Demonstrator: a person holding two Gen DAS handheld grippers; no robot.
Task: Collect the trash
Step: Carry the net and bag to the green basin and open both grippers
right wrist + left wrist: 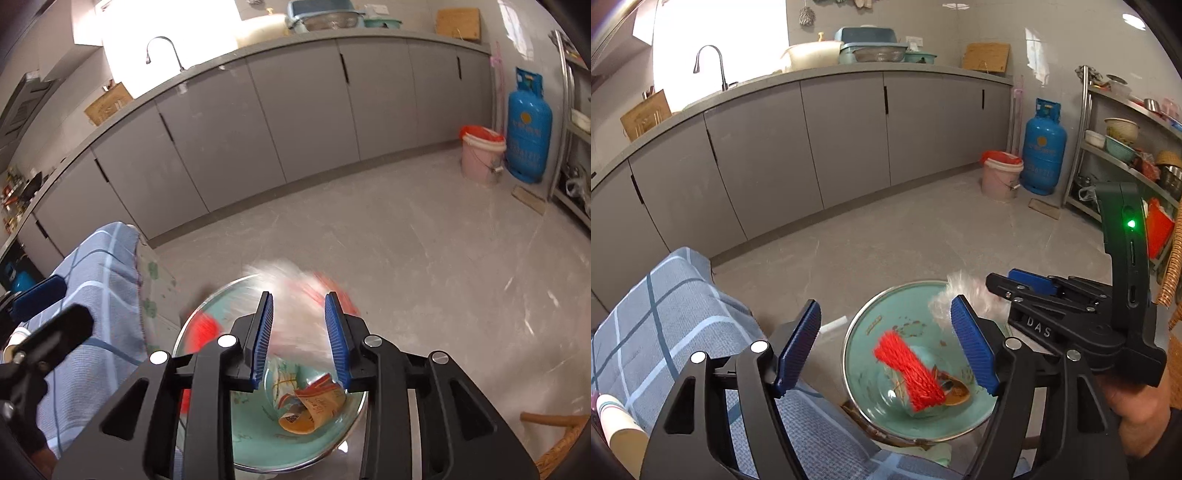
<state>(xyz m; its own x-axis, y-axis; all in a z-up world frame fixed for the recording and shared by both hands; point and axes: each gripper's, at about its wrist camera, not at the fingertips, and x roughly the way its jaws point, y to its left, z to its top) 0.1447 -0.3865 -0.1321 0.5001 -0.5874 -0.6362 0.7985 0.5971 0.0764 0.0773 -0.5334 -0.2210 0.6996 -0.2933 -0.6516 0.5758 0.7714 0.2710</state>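
Observation:
A teal bowl (857,332) stands below both grippers, with an orange snack wrapper (314,406) lying in its bottom. My left gripper (886,306) hangs open and wide over the bowl. A red mesh bundle (908,369), blurred, is in the air inside the bowl, apart from both pads. My right gripper (299,299) is open over the bowl's far rim. A blurred wad of white and red plastic (295,288) sits between its pads and looks loose. The red mesh bundle (201,328) also shows at the left of the bowl in the right wrist view.
A blue checked cloth (665,314) covers the table at the left, with a paper cup (613,417) on it. Grey cabinets (812,140) line the far wall. A pink bucket (1001,173), a blue gas cylinder (1043,147) and a metal rack (1126,147) stand at the right.

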